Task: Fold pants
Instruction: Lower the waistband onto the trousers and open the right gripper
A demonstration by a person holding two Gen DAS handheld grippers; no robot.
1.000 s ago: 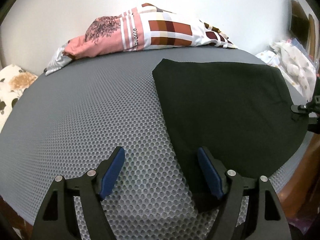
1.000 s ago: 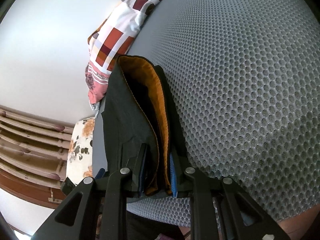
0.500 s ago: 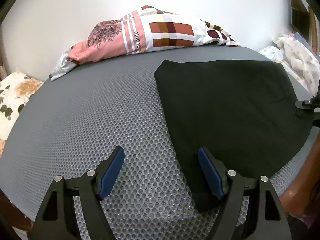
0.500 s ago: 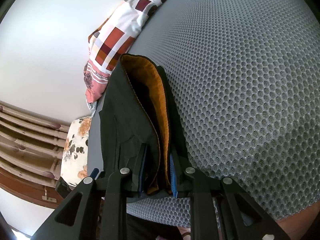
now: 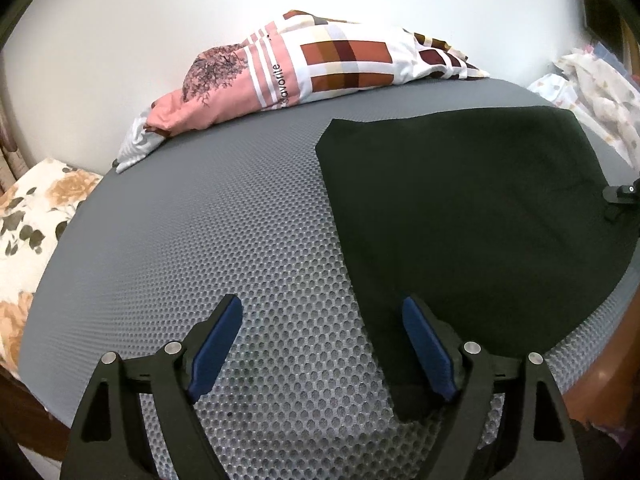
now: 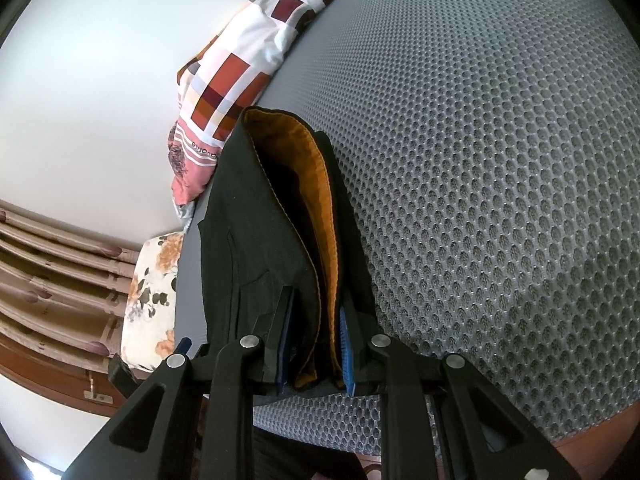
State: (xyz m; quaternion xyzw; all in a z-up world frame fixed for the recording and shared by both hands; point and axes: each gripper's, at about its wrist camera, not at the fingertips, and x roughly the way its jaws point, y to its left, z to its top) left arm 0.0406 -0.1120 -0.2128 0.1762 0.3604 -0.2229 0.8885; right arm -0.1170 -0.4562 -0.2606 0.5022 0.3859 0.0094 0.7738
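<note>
Your right tongs (image 6: 314, 344) clamp the waistband of the black pants (image 5: 460, 216), spread flat on the grey mattress (image 5: 200, 248). Left tongs (image 5: 320, 344) have just been opening wide, nothing between them; bite the near edge squarely before lifting.
</note>
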